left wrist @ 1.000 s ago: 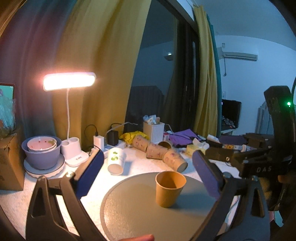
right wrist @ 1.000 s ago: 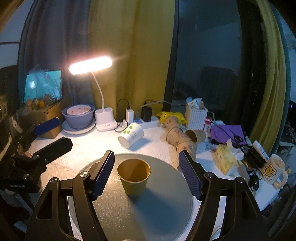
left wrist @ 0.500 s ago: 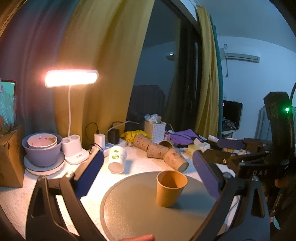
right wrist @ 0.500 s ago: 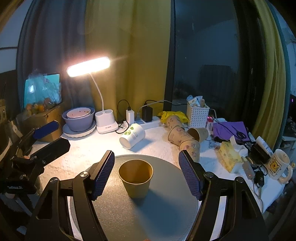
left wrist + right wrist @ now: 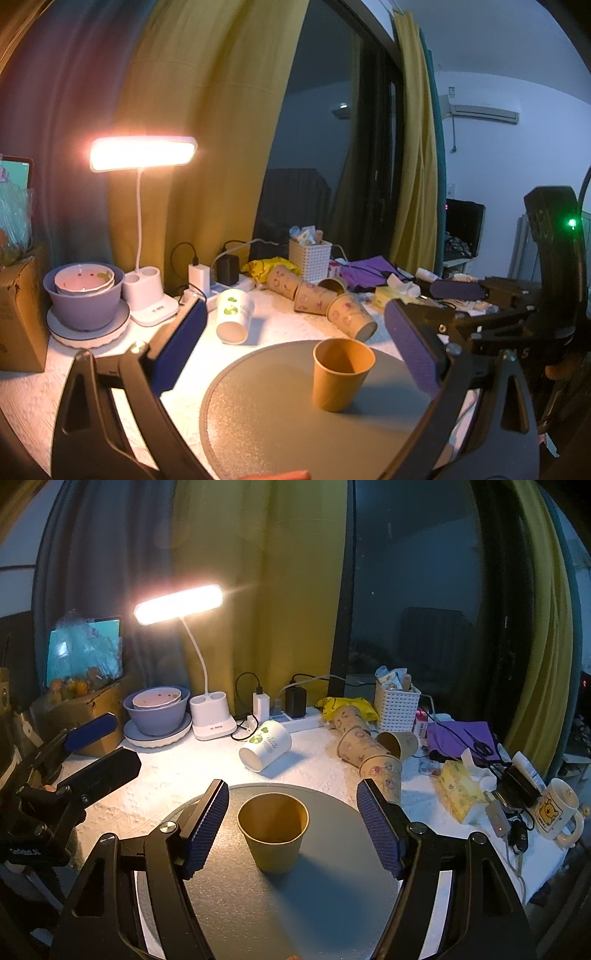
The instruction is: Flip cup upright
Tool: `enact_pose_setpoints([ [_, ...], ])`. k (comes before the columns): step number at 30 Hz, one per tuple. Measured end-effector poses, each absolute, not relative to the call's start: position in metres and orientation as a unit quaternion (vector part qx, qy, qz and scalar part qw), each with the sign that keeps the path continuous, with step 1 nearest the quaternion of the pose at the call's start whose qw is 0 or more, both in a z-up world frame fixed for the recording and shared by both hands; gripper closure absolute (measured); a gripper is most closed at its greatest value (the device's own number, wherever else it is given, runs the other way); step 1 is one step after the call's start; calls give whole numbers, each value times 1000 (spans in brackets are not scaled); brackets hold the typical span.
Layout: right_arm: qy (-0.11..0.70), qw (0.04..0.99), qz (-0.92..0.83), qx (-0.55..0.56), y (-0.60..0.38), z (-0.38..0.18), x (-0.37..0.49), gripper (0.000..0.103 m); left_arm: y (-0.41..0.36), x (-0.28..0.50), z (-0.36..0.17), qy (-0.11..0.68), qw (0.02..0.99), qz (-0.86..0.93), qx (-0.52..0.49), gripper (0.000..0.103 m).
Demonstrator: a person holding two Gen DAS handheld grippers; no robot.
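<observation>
A plain brown paper cup (image 5: 341, 374) stands upright, mouth up, on a round grey mat (image 5: 280, 424); it also shows in the right wrist view (image 5: 273, 830) on the mat (image 5: 295, 904). My left gripper (image 5: 295, 343) is open and empty, held back from the cup. My right gripper (image 5: 293, 823) is open and empty, with the cup between and just beyond its fingertips, not touching. Each gripper shows at the other view's edge: the right gripper (image 5: 461, 295), the left gripper (image 5: 96, 742).
A white mug (image 5: 266, 746) lies on its side behind the mat. Several patterned paper cups (image 5: 369, 746) lie tipped at the back right. A lit desk lamp (image 5: 214, 723), stacked bowls (image 5: 157, 709), a white basket (image 5: 397, 705), chargers and a bear mug (image 5: 556, 808) crowd the table edges.
Both grippers have drawn back and risen slightly from the cup, which stays upright on the mat. Both stay open.
</observation>
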State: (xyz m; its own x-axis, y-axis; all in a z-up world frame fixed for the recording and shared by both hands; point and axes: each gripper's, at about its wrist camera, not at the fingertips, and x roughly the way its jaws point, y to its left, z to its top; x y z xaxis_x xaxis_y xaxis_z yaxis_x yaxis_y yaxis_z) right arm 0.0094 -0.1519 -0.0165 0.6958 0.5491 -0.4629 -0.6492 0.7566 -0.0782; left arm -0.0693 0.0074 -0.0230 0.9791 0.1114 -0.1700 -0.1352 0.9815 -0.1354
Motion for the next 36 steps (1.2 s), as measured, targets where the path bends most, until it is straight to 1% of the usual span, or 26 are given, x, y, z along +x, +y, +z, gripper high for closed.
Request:
enact_pose_setpoints([
  [36, 220, 911, 326, -122, -151, -21, 15, 28, 8, -68, -27, 88, 991, 65, -76, 6],
])
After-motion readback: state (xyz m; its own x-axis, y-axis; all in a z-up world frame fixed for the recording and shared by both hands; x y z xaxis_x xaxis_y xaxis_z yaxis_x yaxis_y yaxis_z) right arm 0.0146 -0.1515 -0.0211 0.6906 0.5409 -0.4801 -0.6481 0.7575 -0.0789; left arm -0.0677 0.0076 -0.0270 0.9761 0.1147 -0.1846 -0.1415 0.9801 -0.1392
